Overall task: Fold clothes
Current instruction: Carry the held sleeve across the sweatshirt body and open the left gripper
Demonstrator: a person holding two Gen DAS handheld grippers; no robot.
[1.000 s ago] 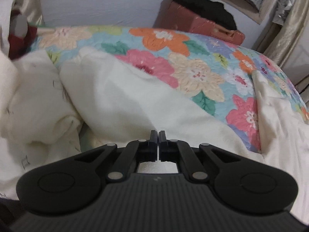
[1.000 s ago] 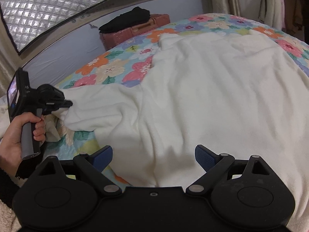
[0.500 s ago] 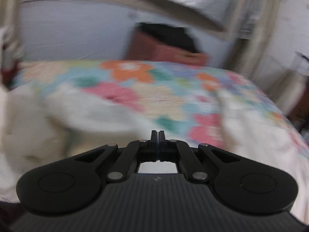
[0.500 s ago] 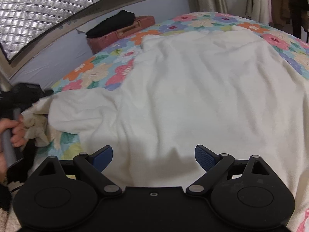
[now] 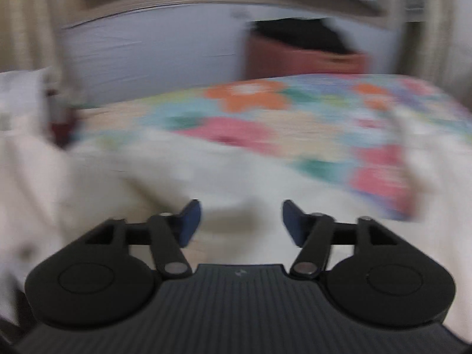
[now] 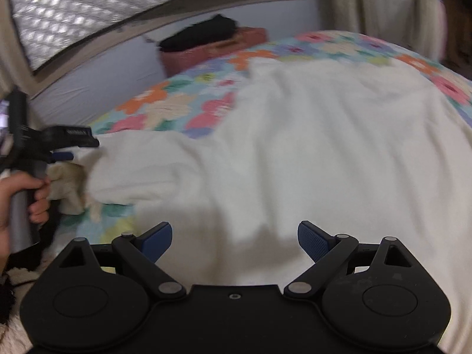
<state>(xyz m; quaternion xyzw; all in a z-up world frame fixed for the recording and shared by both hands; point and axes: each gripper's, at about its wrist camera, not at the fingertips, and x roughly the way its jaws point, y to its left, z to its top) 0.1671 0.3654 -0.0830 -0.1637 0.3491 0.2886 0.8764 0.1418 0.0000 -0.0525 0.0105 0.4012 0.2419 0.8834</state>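
A large cream-white garment (image 6: pixel 309 147) lies spread over a flowered bedspread (image 6: pixel 177 100). One sleeve end (image 6: pixel 118 171) lies at the left by my left gripper (image 6: pixel 79 147), which shows there open. In the blurred left wrist view, my left gripper (image 5: pixel 241 221) is open and empty above the white cloth (image 5: pixel 177 177). My right gripper (image 6: pixel 234 239) is open and empty over the garment's near edge.
A reddish-brown case (image 6: pixel 212 50) with a black item (image 6: pixel 200 31) on top stands at the far side of the bed against the wall. A second cream cloth (image 6: pixel 67 185) lies bunched at the left. Curtains (image 6: pixel 383 3) hang at the right.
My left gripper was shut on the sleeve and is now open, with the cloth released. Both views have shifted slightly; the left one is blurred by motion.
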